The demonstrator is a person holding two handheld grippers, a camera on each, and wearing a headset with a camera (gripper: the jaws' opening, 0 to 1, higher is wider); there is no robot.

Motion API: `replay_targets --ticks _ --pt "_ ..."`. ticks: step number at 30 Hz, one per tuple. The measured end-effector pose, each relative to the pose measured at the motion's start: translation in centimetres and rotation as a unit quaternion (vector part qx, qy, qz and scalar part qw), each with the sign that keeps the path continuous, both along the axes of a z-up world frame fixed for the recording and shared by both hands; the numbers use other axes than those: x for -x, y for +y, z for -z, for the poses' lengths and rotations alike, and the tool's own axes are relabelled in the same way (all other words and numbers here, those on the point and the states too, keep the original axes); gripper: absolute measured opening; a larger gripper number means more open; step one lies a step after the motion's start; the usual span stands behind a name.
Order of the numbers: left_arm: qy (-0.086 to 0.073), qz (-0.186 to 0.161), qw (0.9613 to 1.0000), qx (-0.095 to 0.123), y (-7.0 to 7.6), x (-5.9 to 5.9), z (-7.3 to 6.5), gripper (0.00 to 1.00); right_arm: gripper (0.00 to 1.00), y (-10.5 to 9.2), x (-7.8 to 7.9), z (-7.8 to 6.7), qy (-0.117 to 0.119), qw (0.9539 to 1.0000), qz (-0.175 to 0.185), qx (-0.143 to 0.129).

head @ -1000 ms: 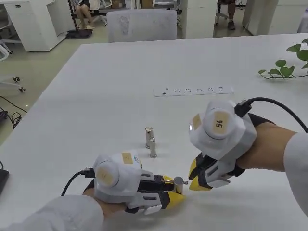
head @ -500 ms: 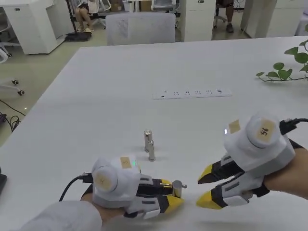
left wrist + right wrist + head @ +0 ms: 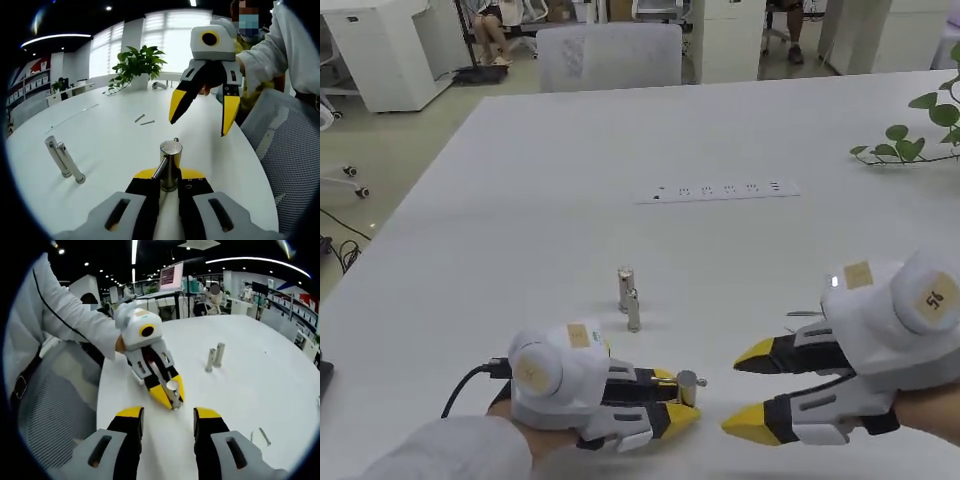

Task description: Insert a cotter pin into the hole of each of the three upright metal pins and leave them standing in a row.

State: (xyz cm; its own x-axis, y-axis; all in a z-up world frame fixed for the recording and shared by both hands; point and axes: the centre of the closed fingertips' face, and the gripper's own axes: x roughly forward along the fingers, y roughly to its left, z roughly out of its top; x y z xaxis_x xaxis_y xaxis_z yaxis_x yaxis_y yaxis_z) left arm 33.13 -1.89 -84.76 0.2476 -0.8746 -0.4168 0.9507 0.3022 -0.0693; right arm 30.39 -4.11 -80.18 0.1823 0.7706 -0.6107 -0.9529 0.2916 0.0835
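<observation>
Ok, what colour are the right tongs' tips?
Yellow, on the right tongs; clearest in the head view.

Bright, even indoor light falls on the white table (image 3: 550,180), casting only faint soft shadows beneath the jaws, while the windows (image 3: 165,40) far beyond the left jaws glare white, the metal pin (image 3: 170,150) between them glints, and both gripper views bow at their edges.
</observation>
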Motion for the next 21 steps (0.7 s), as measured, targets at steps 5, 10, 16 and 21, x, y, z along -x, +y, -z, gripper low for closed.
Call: replay_targets --ticks 5,10,16,21 --pt "0.002 -0.003 1.0000 0.003 0.0 0.0 0.0 0.11 0.49 -0.4 0.3 -0.4 0.007 0.9991 0.026 -0.033" --pt "0.003 -0.004 1.0000 0.004 0.0 0.0 -0.1 0.11 0.54 -1.4 0.6 -0.1 0.008 0.9979 0.047 -0.042" --pt "0.003 -0.005 1.0000 0.003 0.0 0.0 0.0 0.11 0.60 -2.6 0.4 -0.4 0.005 0.9960 0.071 -0.054" --pt "0.003 -0.005 1.0000 0.003 0.0 0.0 -0.1 0.11 0.65 -3.7 0.2 -0.9 -0.003 0.9945 0.085 -0.061"
